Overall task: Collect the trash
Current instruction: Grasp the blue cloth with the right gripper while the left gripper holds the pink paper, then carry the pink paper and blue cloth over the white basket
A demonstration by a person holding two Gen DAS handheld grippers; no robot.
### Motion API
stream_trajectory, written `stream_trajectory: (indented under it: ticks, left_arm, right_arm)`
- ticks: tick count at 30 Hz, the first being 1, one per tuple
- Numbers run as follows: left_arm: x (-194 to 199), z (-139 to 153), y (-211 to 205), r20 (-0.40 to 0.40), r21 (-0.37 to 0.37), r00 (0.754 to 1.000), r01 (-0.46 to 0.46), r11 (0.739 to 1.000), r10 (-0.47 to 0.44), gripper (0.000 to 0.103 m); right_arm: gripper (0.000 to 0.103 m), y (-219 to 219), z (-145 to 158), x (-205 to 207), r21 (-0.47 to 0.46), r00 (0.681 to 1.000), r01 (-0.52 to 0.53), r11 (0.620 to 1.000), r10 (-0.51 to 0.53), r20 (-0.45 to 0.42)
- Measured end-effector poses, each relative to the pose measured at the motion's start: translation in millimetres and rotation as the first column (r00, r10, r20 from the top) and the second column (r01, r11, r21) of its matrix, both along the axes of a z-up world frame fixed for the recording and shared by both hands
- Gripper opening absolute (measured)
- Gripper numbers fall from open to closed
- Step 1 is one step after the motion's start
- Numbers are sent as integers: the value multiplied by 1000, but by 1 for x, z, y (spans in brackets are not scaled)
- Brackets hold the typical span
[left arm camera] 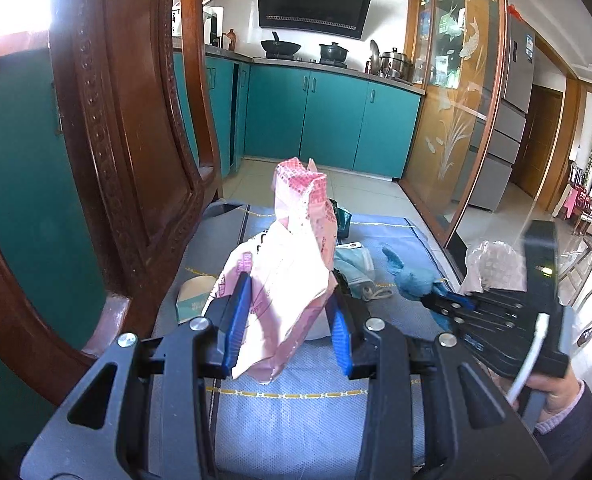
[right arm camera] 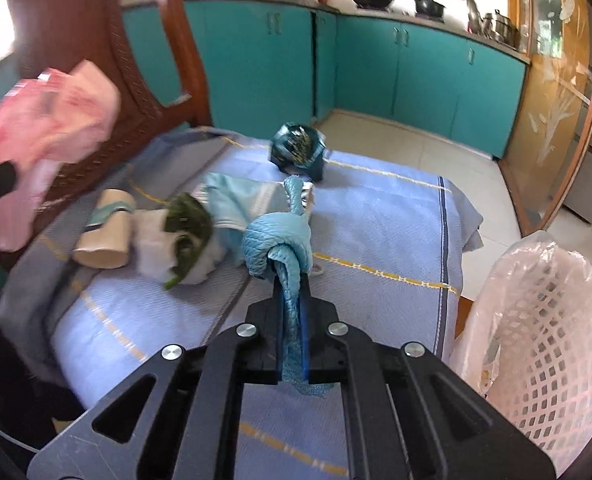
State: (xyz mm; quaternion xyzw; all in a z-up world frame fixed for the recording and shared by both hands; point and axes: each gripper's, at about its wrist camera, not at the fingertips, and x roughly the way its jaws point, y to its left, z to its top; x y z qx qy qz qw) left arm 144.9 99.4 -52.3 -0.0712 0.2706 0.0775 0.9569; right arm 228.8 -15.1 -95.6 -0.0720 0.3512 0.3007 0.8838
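My left gripper is shut on a pink crumpled wrapper, held up above the blue-clothed table; the same pink wrapper shows blurred at the left of the right wrist view. My right gripper is shut on a knotted light-blue glove, lifted over the table; from the left wrist view the right gripper and glove are at the right. On the cloth lie a paper cup, a white tissue with green leaves, a pale teal wrapper and a dark teal foil packet.
A white mesh basket lined with a clear bag stands at the table's right edge. A carved wooden chair back rises at the left. Teal kitchen cabinets and a tiled floor lie beyond. A person's hand grips the right tool.
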Motion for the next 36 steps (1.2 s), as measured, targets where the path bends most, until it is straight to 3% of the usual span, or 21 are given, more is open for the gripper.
stream_trajectory:
  ticks: [7, 18, 36]
  left_arm:
    - [-3, 0, -4, -1, -1, 1000, 1, 1000, -1, 38]
    - [-4, 0, -4, -4, -4, 1000, 9, 1000, -9, 38]
    - [-11, 7, -7, 10, 25, 1000, -7, 1000, 7, 38]
  right_arm:
    - [7, -11, 1, -16, 9, 999, -32, 999, 32, -11]
    - [7, -12, -6, -5, 14, 999, 6, 1000, -6, -41]
    - [7, -3, -2, -16, -25, 1000, -8, 1000, 8, 17]
